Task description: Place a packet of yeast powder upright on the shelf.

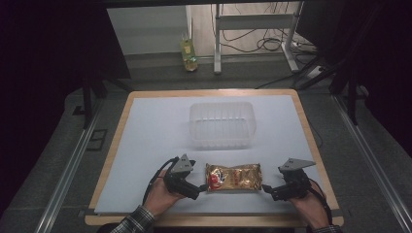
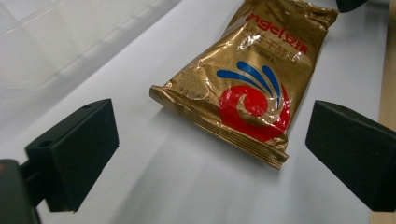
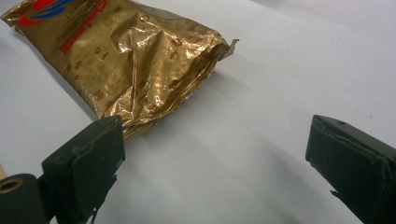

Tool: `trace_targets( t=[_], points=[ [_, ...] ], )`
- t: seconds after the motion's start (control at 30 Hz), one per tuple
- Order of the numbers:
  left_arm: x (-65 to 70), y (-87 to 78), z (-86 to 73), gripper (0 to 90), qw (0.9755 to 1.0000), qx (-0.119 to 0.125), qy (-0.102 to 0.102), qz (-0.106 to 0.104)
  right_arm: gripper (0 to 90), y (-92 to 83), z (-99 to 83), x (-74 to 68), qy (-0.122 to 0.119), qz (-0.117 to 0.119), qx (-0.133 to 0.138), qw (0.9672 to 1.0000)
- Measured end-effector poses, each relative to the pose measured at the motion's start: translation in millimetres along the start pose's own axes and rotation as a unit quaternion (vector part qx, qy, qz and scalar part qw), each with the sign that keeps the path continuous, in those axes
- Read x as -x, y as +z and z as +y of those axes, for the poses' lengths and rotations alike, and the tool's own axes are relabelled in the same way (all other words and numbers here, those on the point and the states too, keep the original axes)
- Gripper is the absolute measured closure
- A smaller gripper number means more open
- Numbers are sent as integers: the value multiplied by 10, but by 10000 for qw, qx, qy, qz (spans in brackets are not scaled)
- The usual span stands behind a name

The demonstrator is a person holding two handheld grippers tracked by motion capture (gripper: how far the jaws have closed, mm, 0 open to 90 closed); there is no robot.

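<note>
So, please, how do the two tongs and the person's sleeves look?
Both tongs, left and right, are black, each topped by a grey three-cornered plate. The jaws end in blocky black pads. A black cable trails from the left one. The left sleeve is plaid.

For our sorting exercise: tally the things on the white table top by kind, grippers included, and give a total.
Gold foil packet: 1
Clear plastic tub: 1
Hand-held grippers, both open: 2, the left gripper and the right gripper
Total: 4
</note>
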State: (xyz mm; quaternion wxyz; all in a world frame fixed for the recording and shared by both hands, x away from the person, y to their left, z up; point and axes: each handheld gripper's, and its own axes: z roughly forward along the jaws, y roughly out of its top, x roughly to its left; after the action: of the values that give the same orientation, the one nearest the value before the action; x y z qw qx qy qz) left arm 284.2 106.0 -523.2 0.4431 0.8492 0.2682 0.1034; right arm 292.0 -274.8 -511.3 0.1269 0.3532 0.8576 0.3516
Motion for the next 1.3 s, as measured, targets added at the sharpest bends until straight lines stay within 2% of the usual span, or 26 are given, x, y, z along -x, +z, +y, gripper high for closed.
trace_targets(
  t=[0.1, 0.17, 0.2, 0.23, 0.27, 0.43, 0.6, 0.77, 0.8, 0.9, 0.97, 1.0, 1.1, 1.13, 1.3],
  points=[
    [17, -10, 16, 69, 9999, 7, 107, 91, 50, 1, 2, -5, 5, -11, -20, 10000],
    [23, -25, 38, 149, 9999, 33, 114, 58, 50, 1, 4, -6, 2, -8, -15, 10000],
    [21, -39, 55, 181, 9999, 97, 57, -68, 50, 4, 3, -6, -10, -19, -8, 10000],
    [21, -39, 55, 204, 9999, 97, 57, -68, 50, 4, 3, -6, -10, -19, -8, 10000],
    [28, -54, 75, 240, 9997, 169, 93, -155, 50, 6, 3, -6, -14, -21, -13, 10000],
    [44, -54, 101, 372, 9992, 274, 172, -240, 49, 6, 3, -7, -8, -50, -18, 10000],
    [58, 8, 160, 506, 9985, 305, 324, -316, 49, 11, 4, -4, 8, -63, -31, 10000],
    [67, 71, 196, 662, 9984, 312, 363, -311, 49, 23, 9, -9, -28, -61, -51, 10000],
    [70, 98, 208, 662, 9984, 301, 358, -319, 49, 23, 9, -12, -20, -62, -59, 10000],
    [87, 212, 237, 844, 9982, 269, 343, -418, 49, 21, 13, -5, -22, -104, -30, 9999],
    [102, 239, 241, 894, 9981, 252, 367, -429, 49, 18, 13, -1, -11, -100, -23, 9999],
    [137, 282, 248, 894, 9980, 173, 456, -403, 49, 16, 12, 6, 1, -92, -14, 10000],
    [156, 328, 234, 894, 9982, 65, 521, -304, 49, 17, 13, 6, 4, -94, -15, 10000],
    [151, 387, 194, 894, 9976, -144, 653, -179, 49, 20, 15, 2, 9, -84, -18, 10000],
    [98, 376, 170, 894, 9979, -144, 565, -278, 49, 14, 18, -4, -15, -93, -9, 10000]
  ],
)
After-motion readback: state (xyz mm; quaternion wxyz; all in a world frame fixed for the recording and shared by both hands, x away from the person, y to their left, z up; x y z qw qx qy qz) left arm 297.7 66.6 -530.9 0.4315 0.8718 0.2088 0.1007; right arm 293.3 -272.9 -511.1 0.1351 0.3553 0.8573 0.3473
